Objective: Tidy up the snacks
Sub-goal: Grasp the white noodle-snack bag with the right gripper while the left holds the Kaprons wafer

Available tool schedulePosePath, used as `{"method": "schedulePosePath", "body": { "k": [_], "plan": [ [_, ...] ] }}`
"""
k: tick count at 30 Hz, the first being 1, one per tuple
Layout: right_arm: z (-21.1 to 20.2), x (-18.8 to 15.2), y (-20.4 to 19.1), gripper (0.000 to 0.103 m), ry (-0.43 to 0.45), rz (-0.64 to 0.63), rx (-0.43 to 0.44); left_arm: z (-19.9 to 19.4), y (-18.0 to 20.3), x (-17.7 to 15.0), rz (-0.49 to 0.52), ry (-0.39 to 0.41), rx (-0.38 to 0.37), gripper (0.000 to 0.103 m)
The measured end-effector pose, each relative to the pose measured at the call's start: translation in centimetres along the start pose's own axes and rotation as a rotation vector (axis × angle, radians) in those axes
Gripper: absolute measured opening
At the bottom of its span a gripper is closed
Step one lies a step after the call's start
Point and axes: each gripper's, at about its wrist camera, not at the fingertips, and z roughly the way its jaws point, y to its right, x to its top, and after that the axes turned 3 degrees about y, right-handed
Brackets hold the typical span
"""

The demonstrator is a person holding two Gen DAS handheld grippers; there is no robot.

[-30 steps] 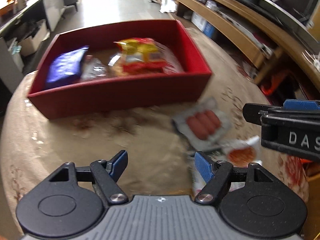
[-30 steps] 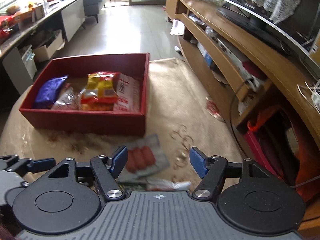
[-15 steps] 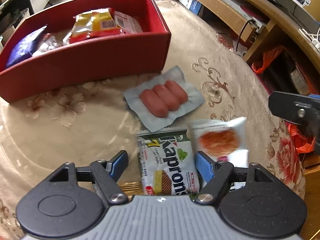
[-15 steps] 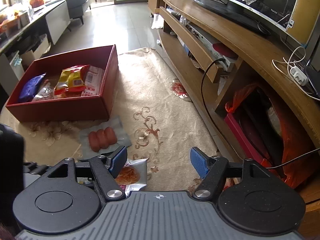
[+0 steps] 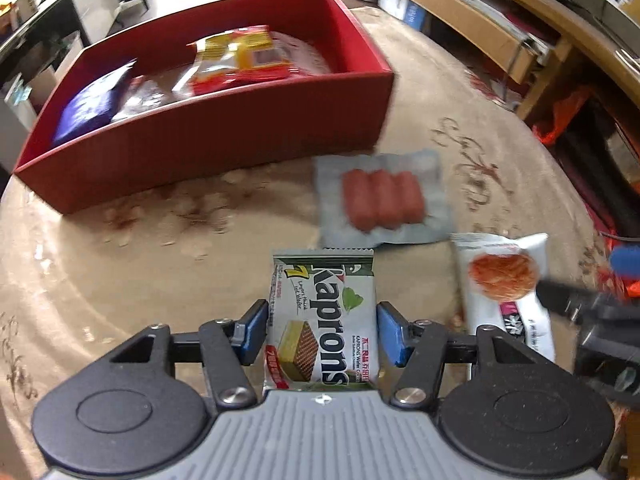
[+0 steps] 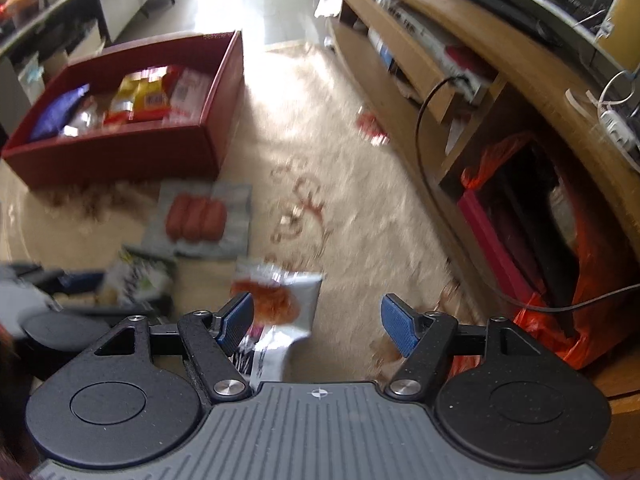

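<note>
Left wrist view looks down on a round bench (image 5: 120, 280) covered with a beige floral cloth. The left claw (image 5: 322, 330) hangs low over it with its blue-padded fingers spread, one on each side of a green-and-white Kaprons wafer packet (image 5: 324, 320) that lies flat on the cloth; narrow gaps show between pads and wrapper, so nothing is gripped. Just beyond the wafer lies a clear vacuum pack of three red sausages (image 5: 382, 200), and to its right a white sachet with an orange round picture (image 5: 504, 280). At the far right edge the right claw (image 5: 592, 312) shows as a dark, blurred shape beside that sachet.

Behind the loose snacks stands an open red rectangular cardboard box (image 5: 224, 140). Inside it are a blue-purple foil bag (image 5: 94, 106) at the left and a yellow-and-red snack bag (image 5: 244, 56) towards the right, with other wrappers between them too blurred to name.

Right wrist view shows the right claw (image 6: 318, 320) wide open above the cloth. The white sachet (image 6: 280, 300) lies under and just inside its left finger, off-centre in the gap, not clamped. The sausage pack (image 6: 198, 220) sits ahead to the left, the red box (image 6: 120, 156) further back, and the wafer packet (image 6: 138, 276) appears blurred at the left next to the left claw (image 6: 52, 292).
</note>
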Motion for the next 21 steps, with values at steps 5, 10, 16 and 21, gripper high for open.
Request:
{"method": "schedulePosePath", "body": {
  "k": [5, 10, 16, 21],
  "plan": [
    [2.1, -0.4, -2.0, 0.076, -0.083, -0.036, 0.016, -0.2, -2.0, 0.2, -0.025, -0.016, -0.019, 0.054],
    [3.5, -0.5, -3.4, 0.077, -0.144, -0.048, 0.046, 0.4, -2.7, 0.6, -0.077, -0.046, -0.055, 0.063],
    [3.7, -0.5, -3.4, 0.075, -0.15, -0.058, 0.038, 0.9, -1.8, 0.5, -0.048, -0.035, -0.023, 0.069],
    [3.4, -0.2, -3.5, 0.054, -0.134, -0.086, 0.049, 0.5, -1.3, 0.0, 0.023, -0.006, 0.02, 0.054]
  ]
}}
